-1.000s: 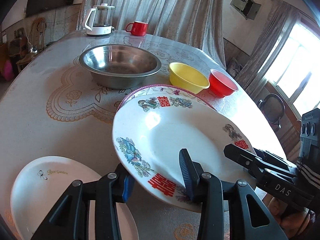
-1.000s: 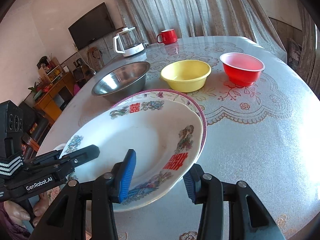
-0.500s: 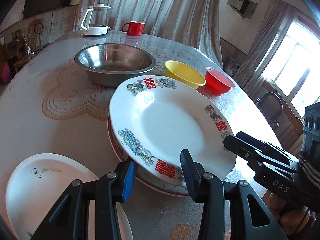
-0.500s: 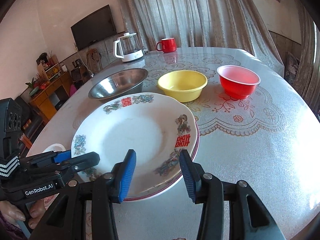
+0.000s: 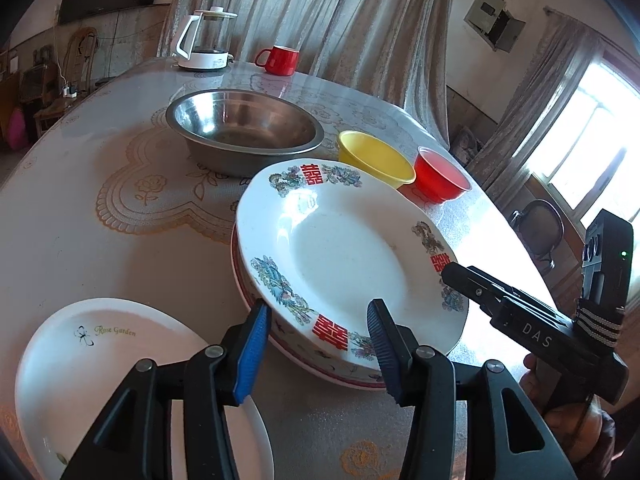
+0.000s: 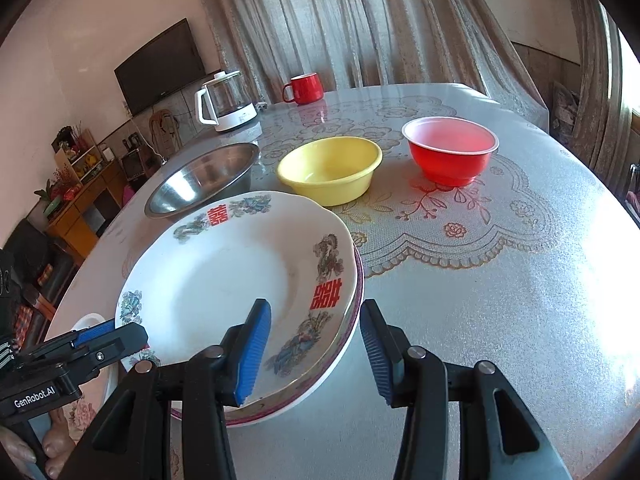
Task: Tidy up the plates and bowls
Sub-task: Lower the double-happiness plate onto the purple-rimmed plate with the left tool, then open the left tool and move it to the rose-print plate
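Stacking underway: plain white glazed plate (image 5: 100,364) lies apart at left; left gripper (image 5: 316,344) jaws opening, blue ribbed pads clear of glossy white dragon-pattern plate (image 5: 344,252), now nested atop pink-rimmed plate (image 6: 352,320). Right gripper (image 6: 316,354) spread astride both rims, not pinching. Dull steel basin (image 5: 244,132), yellow plastic bowl (image 6: 330,170), translucent red bowl (image 6: 450,150) sit unstacked behind.

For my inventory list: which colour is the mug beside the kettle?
The mug is red, best seen in the right wrist view, beside the kettle.

Left gripper (image 5: 316,336) jaws opening around patterned plate (image 5: 344,248) rim, stacked on second plate, white plate (image 5: 100,360) beside
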Motion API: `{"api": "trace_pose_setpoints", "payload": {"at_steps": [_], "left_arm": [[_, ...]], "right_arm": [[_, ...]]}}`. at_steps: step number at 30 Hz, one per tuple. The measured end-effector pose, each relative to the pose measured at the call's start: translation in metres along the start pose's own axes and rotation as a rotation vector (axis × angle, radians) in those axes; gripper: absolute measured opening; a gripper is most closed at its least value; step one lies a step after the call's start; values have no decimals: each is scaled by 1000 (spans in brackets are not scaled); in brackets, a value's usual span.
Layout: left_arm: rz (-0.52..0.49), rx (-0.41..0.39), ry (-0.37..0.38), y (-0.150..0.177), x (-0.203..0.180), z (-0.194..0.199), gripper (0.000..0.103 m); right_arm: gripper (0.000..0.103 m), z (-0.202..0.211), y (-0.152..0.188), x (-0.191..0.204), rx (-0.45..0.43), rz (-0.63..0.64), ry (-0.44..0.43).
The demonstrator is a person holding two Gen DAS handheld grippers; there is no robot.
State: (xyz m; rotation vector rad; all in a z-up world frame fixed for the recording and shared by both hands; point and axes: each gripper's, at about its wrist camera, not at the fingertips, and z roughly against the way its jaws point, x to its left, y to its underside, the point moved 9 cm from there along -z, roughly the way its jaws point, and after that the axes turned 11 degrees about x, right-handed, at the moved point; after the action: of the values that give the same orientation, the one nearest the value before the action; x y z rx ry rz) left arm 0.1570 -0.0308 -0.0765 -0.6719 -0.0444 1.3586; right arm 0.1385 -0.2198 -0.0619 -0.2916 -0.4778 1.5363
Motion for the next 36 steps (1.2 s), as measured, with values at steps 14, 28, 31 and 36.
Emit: {"api": "trace_pose_setpoints", "payload": {"at_steps": [14, 28, 31, 36], "left_arm": [[50, -35, -49, -29, 26, 1, 58], [-4, -18, -34, -22, 9, -9, 61], [-31, -27, -41, -18, 2, -8, 63], [-39, -39, -51, -12, -2, -6, 66]], "right_arm": [[48, -8, 4, 0, 12, 3, 5], [50, -10, 6, 5, 14, 71, 53], [50, -10, 6, 4, 15, 71, 56], [50, -14, 9, 3, 36, 60, 52]]}}
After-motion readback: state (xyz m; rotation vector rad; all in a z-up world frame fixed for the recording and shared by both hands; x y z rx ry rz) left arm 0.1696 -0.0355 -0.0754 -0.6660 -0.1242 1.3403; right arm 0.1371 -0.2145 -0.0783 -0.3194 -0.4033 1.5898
